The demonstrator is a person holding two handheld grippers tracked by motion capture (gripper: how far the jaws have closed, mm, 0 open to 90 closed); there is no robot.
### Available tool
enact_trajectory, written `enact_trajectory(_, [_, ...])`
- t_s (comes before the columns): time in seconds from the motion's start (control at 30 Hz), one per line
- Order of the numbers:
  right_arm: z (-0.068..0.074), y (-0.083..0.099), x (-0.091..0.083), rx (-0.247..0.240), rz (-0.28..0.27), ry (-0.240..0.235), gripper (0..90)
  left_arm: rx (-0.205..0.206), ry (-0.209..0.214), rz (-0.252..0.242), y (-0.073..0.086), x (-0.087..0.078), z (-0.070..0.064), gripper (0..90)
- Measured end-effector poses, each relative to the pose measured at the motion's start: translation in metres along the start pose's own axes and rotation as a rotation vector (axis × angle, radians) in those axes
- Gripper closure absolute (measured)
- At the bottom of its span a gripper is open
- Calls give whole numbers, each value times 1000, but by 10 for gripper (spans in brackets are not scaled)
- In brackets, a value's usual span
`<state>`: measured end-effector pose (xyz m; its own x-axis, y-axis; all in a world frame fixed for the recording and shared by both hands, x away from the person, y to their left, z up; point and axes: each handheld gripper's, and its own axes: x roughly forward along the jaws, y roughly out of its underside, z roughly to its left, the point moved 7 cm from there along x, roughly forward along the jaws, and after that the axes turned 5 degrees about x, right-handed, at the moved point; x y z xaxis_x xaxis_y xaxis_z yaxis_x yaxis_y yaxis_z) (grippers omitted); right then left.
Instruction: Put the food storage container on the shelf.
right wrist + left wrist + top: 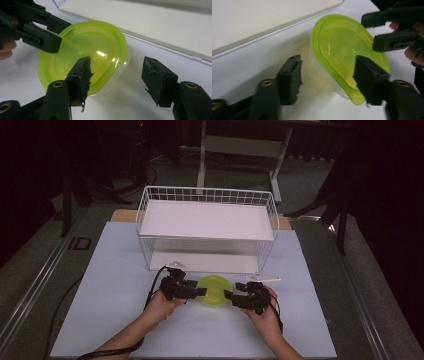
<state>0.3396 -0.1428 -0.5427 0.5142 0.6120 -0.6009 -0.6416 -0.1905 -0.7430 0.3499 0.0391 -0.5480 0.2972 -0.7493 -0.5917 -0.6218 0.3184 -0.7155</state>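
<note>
You're mid-approach w/ both jaws spread around the round clear plastic tub w/ lime-green lid (214,290) on the bench (110,280): left gripper (201,291) & right gripper (229,295) need to close on its rim next.

wire rack (207,227) close behind, table (125,320) front open
</note>
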Motion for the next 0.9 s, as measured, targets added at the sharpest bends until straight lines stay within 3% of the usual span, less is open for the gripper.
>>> enact_trajectory(0.23, [0,1,-1,20,8,-1,517,1,-3,19,2,-4,-3,609])
enact_trajectory(0.27, [1,2,-1,49,18,-33,592,-14,14,23,4,-5,-3,617])
enact_trajectory(0.33, [2,2,-1,50,21,-46,622,-12,13,23,5,-5,-5,619])
enact_trajectory(0.43, [5,2,-3,26,27,-30,640,-9,23,20,6,-7,-9,638])
enact_trajectory(0.57, [8,3,-5,15,28,-28,667,10,2,24,9,-9,-15,655])
enact_trajectory(0.9, [18,4,-10,-28,23,-6,693,-24,-25,19,13,-13,-20,706])
